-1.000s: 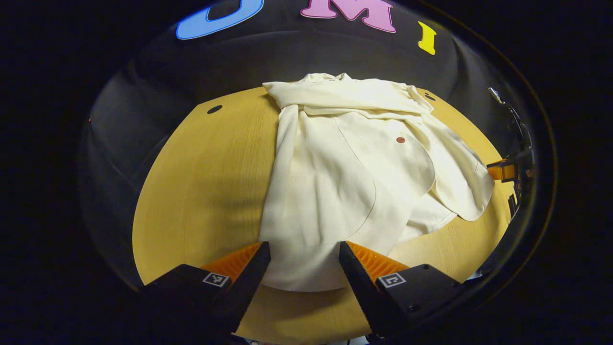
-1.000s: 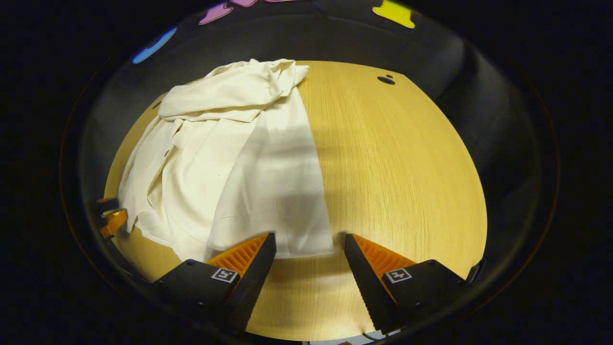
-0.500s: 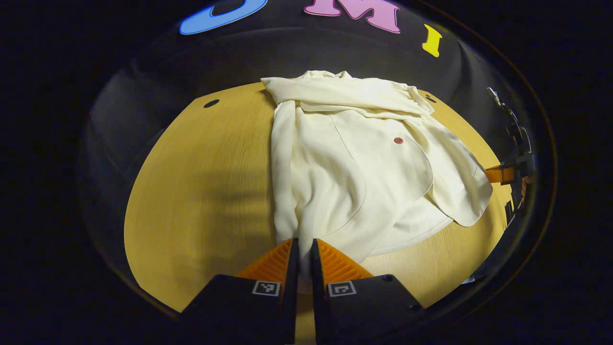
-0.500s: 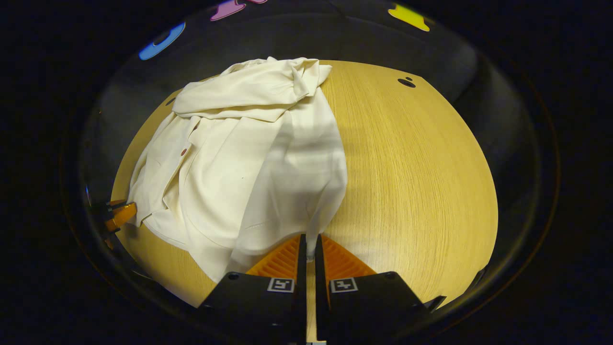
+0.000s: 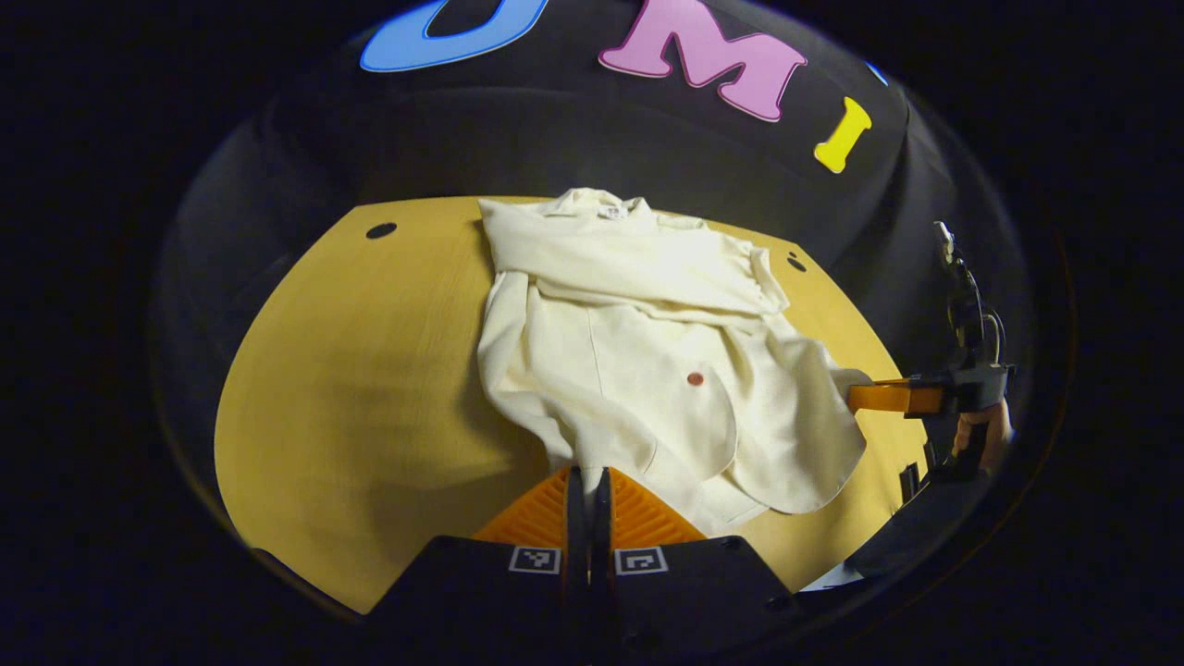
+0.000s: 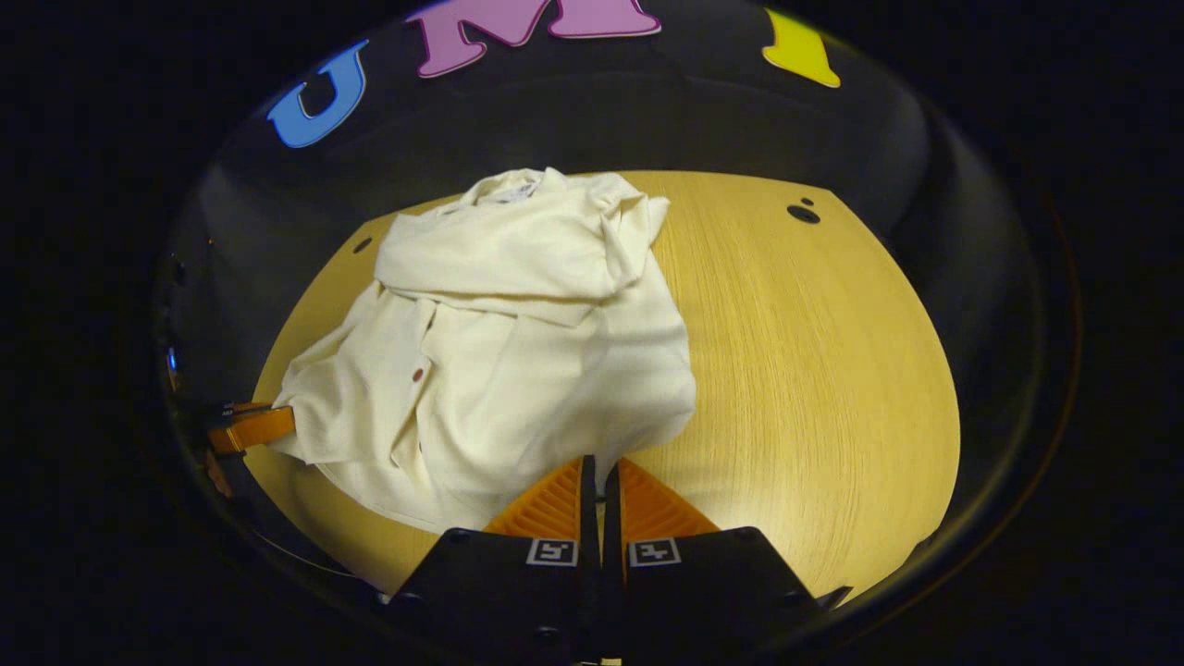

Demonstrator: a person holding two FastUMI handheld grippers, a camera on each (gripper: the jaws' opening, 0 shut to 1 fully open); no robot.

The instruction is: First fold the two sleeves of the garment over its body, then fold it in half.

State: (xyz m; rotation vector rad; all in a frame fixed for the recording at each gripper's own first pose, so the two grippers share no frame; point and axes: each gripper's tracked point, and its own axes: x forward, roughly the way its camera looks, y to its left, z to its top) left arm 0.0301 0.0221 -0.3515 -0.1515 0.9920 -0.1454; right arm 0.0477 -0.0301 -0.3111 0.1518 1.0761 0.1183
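A cream shirt [image 5: 638,342] lies on the wooden table [image 5: 351,388], collar at the far edge, both sleeves folded across its chest. My left gripper [image 5: 586,481] is shut on the near hem at the shirt's left corner, which is raised off the table. My right gripper [image 6: 599,472] is shut on the hem at the shirt [image 6: 518,333]'s right corner, also raised. The lower part of the body bunches and sags between the two corners. The right gripper [image 5: 865,396] and the hand holding it appear far right in the left gripper view, the left gripper [image 6: 277,425] far left in the right gripper view.
Bare wooden table [image 6: 814,370] stretches to the right of the shirt, and more of it lies to the left. Small dark holes [image 5: 380,229] [image 6: 803,214] mark the far corners. Black cloth wall stands close behind the table's far edge.
A second ago both grippers stood open over the flat hem. They closed on its two corners and have since lifted them up and toward the collar, bunching the lower body.
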